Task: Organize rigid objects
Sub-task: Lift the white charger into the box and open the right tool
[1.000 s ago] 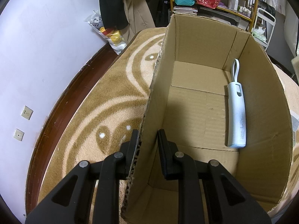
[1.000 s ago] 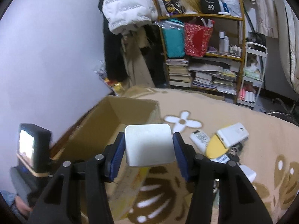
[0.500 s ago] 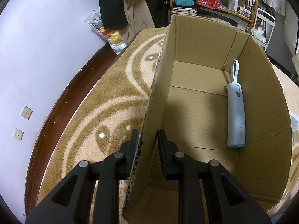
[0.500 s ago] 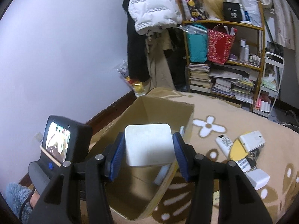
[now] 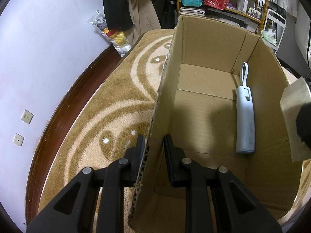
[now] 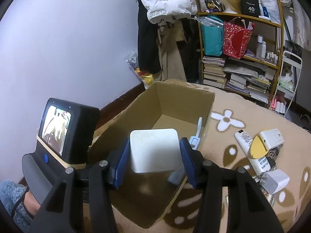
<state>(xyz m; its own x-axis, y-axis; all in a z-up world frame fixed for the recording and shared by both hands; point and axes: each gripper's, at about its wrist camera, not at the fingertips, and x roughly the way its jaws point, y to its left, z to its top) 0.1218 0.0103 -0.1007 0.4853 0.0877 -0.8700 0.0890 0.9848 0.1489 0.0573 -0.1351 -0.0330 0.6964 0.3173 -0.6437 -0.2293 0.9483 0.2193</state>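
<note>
Tan rug [image 6: 252, 104] with cream swirl and flower pattern is spread over floor; dark wood floor strip [image 5: 64, 114] is seen along wall at left of frame. Open cardboard box [image 6: 186, 99] is set on rug, centre of frame. Loose items are grouped on rug at right of frame: white tube [image 6: 247, 151], white box [image 6: 272, 138], yellow disc [image 6: 257, 148], small white block [image 6: 275, 180]; these lie touching or overlapping. Plastic bag [image 5: 114, 35] is rested on floor against wall, upper left of frame.
</note>
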